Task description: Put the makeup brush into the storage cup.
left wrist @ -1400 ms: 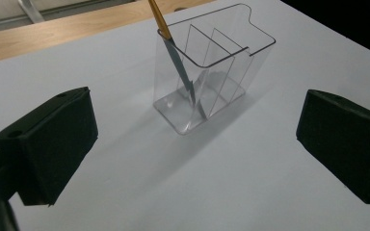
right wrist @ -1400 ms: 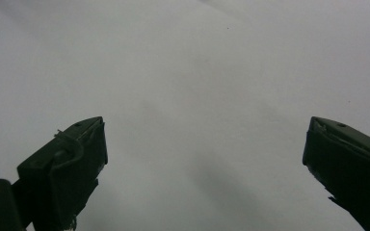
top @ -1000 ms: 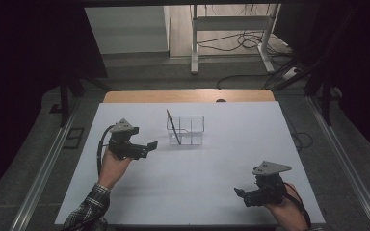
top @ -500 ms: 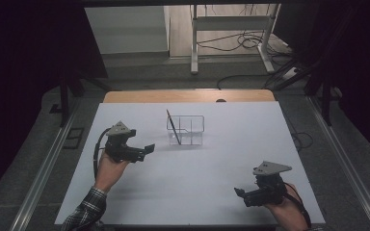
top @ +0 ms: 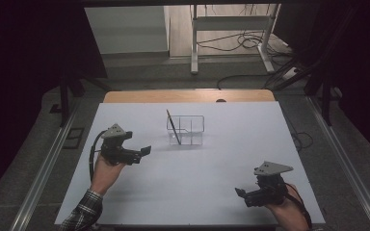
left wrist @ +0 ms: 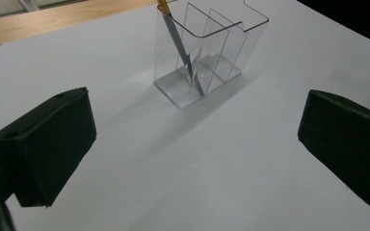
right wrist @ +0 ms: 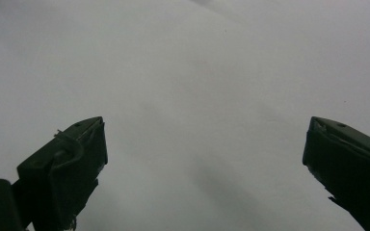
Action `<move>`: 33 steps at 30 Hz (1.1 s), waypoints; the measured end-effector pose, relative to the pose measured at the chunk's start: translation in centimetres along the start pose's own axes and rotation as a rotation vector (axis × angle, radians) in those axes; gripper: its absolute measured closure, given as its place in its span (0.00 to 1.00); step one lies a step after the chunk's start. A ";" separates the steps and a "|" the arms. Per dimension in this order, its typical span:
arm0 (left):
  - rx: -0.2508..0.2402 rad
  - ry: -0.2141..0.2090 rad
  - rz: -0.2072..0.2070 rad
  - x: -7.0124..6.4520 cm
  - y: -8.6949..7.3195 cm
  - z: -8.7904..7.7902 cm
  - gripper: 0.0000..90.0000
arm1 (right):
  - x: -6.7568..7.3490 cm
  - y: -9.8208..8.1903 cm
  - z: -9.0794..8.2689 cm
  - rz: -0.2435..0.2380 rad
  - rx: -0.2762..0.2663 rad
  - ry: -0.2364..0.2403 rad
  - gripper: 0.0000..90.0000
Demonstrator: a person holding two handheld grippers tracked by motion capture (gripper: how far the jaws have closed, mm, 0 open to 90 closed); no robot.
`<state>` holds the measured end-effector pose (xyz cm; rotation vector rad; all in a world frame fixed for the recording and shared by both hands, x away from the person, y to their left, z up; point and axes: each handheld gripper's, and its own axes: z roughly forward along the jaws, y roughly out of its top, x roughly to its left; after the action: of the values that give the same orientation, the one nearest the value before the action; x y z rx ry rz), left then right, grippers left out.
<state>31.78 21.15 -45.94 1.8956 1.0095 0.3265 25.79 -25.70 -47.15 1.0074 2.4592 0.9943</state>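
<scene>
Right gripper [top: 243, 195] sits at the near right of the white table [top: 212, 192], jaws spread wide, empty, over bare surface. Left gripper [top: 144, 151] is at mid-left, jaws likewise wide apart and empty, aimed toward the clear plastic divided pen holder [top: 187, 131] near the table centre. A slim dark pencil with a yellowish-brown upper end [top: 173, 127] stands in the holder's left end compartment, long axis steeply tilted, top leaning left and away, lower end on the holder floor. In the left gripper view the pencil [left wrist: 182, 53] top is cut off by the frame edge; its tip is distorted through the plastic.
</scene>
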 end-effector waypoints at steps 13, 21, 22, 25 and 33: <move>-0.006 0.000 0.010 -0.8 -0.3 -0.7 0.00 | -0.2 -0.3 -0.4 0.016 -0.010 -0.002 0.02; -0.010 0.022 0.016 -1.3 -0.9 -1.2 0.00 | -0.2 -0.4 -0.6 0.017 -0.012 -0.002 0.02; -0.010 0.022 0.016 -1.3 -0.9 -1.2 0.00 | -0.2 -0.4 -0.6 0.017 -0.012 -0.002 0.02; -0.011 0.033 0.017 -1.5 -1.1 -1.4 0.00 | -0.2 -0.5 -0.6 0.017 -0.012 -0.002 0.02; -0.008 0.041 0.024 -2.0 -1.6 -1.7 0.00 | -0.2 -0.6 -0.7 0.013 -0.011 0.004 0.02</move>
<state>28.69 21.06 -46.03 1.9019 1.0120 0.3846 25.27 -26.47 -47.12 1.0198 2.4506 1.0139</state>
